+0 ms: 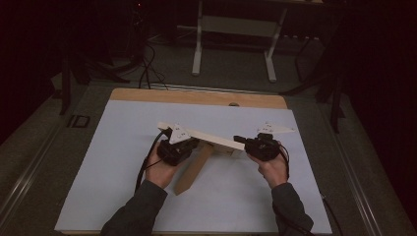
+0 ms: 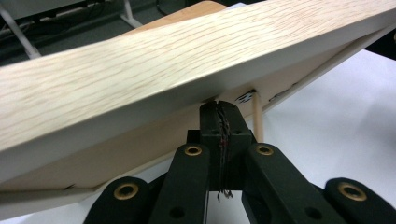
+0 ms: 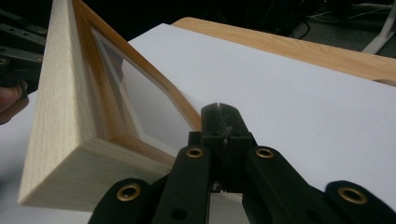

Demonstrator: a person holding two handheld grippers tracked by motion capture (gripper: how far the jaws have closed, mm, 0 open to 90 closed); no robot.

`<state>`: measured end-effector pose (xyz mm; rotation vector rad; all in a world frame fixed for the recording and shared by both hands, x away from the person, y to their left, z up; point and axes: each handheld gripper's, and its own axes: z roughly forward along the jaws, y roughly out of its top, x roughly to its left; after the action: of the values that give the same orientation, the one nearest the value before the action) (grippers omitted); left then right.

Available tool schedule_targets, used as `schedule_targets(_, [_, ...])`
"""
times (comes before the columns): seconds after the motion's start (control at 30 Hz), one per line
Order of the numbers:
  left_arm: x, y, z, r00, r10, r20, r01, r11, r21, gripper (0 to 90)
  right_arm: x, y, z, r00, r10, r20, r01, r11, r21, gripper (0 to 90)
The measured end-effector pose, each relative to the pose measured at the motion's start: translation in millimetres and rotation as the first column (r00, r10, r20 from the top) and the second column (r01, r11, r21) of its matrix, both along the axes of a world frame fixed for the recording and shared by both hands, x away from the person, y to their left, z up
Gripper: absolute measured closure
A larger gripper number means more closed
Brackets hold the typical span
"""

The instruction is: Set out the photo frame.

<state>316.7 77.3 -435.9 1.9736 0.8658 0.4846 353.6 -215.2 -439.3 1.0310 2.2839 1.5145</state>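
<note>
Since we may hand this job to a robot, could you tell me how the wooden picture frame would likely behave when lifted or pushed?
The wooden picture frame looks rigid: its thick bars keep straight while it stands tilted on the white sheet. Its clear pane is probably fragile, so avoid knocks. Propped on edge beside both shut claws, left claw and right claw, it may tip if pushed.

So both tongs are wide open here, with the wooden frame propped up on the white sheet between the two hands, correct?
Not quite: both tongs are shut. The left gripper view shows the left tongs with pads pressed together, the right gripper view the same for the right tongs. The wooden frame does stand on the white sheet between the hands.
</note>
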Motion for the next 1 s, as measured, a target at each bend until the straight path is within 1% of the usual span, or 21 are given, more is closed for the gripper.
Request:
schedule_targets(0.07, [-0.1, -2.0, 0.4, 1.0, -0.008, 0.002, 0.008, 1.0, 0.006, 90.0, -0.1, 0.2, 0.0, 1.0, 0.0, 0.0, 0.0, 1.0, 0.0, 89.9])
schedule_targets(0.13, [-1.1, -4.8, 0.0, 0.9999, -0.009, 0.014, 0.009, 0.9999, 0.014, 90.0, -0.1, 0.2, 0.0, 1.0, 0.0, 0.0, 0.0, 1.0, 0.0, 89.9])
schedule_targets(0.27, [-0.9, -7.3, 1.1, 0.9998, -0.016, 0.013, 0.016, 0.9995, 0.027, 90.0, -0.7, 1.1, 0.4, 1.0, 0.004, 0.004, -0.004, 1.0, -0.008, 89.9])
schedule_targets(0.63, [-0.5, -14.6, 1.6, 0.9994, -0.033, 0.006, 0.033, 0.9992, 0.024, 90.0, -1.5, 2.1, 0.5, 0.9999, 0.011, 0.003, -0.011, 0.9999, -0.012, 90.0])
schedule_targets(0.87, [-0.4, -15.0, 2.0, 0.9996, -0.029, -0.001, 0.029, 0.9994, 0.02, 90.0, -1.4, 2.3, 0.5, 0.9999, 0.015, 0.005, -0.015, 0.9998, -0.013, 90.0])
schedule_targets(1.0, [-1.5, -15.3, 4.4, 0.9993, -0.037, 0.003, 0.037, 0.9992, 0.017, 90.0, -1.4, 2.5, 0.8, 0.9999, 0.015, 0.004, -0.015, 0.9997, -0.017, 90.0])
